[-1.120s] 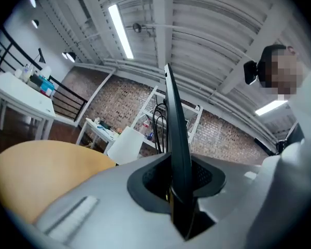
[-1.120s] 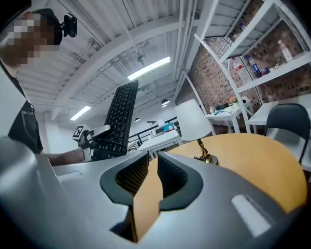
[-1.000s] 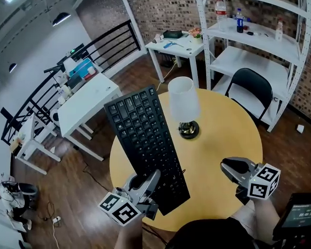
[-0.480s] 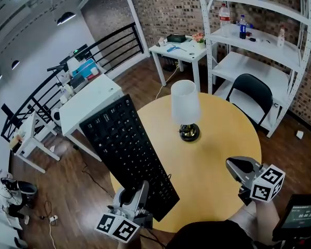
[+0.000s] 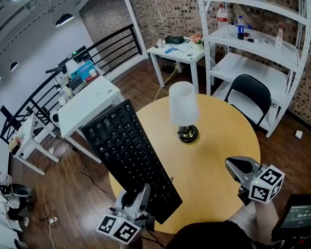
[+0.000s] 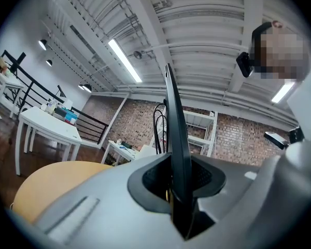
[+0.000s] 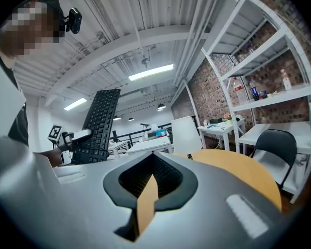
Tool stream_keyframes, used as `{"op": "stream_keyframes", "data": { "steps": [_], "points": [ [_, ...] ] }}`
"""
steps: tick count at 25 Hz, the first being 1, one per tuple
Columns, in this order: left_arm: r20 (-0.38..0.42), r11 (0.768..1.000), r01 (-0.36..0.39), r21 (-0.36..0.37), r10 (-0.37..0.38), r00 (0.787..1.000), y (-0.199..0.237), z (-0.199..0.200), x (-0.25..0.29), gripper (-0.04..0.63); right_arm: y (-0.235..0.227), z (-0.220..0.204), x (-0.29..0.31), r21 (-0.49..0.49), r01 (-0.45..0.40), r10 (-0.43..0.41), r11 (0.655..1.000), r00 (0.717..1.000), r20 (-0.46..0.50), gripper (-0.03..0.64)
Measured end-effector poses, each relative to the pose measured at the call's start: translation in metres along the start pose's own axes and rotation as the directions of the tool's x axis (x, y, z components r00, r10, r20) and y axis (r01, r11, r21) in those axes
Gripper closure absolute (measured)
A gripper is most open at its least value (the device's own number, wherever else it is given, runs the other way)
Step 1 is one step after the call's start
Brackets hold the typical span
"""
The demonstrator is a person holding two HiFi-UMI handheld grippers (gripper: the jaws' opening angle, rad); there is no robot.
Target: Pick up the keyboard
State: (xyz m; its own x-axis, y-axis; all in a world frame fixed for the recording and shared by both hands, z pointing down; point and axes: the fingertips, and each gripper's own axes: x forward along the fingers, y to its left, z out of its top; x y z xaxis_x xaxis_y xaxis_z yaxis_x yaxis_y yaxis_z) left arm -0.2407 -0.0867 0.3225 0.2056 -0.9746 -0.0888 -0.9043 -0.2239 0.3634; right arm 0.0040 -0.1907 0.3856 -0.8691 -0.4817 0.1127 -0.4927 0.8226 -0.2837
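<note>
A long black keyboard (image 5: 129,160) is held up off the round yellow table (image 5: 217,139), tilted, its far end out past the table's left edge. My left gripper (image 5: 137,193) is shut on its near end. In the left gripper view the keyboard (image 6: 173,118) stands edge-on between the jaws of that gripper (image 6: 179,191), with its cable looping behind. My right gripper (image 5: 233,165) hovers over the table's near right side, shut and holding nothing. In the right gripper view, that gripper (image 7: 150,183) has its jaws together, and the keyboard (image 7: 98,123) shows at the left.
A white-shaded lamp (image 5: 183,108) stands near the middle of the table. Behind the table are a black chair (image 5: 251,87) and white shelves (image 5: 259,40) with bottles. White tables (image 5: 88,100) and a black railing (image 5: 106,43) lie to the left.
The keyboard's far end has swung left, from over the table to past its left edge, and my left gripper moved left with it. My right gripper has stayed where it was.
</note>
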Motion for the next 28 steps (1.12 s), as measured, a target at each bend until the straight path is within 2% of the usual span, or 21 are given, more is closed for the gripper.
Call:
{"op": "stream_keyframes", "data": {
  "steps": [12,19,24,28],
  "points": [
    [0.005,0.999,0.001,-0.046,0.000,1.000,0.005,-0.008,0.003,0.310,-0.006,-0.003,-0.003,-0.011,0.031,-0.030,0.999,0.999,0.012,0.617],
    [-0.010,1.000,-0.015,-0.002,0.015,1.000,0.011,-0.004,0.006,0.309,-0.002,0.012,0.000,-0.025,0.035,-0.034,0.999,0.998,0.045,0.617],
    [-0.008,0.999,-0.012,-0.030,0.012,1.000,0.008,-0.006,0.005,0.308,-0.003,0.014,0.000,-0.035,0.035,-0.034,0.999,0.999,0.033,0.617],
    [-0.017,1.000,-0.005,-0.024,0.004,1.000,0.007,-0.004,0.004,0.308,0.002,0.015,-0.003,-0.031,0.042,-0.041,0.999,0.999,0.036,0.617]
  ]
}}
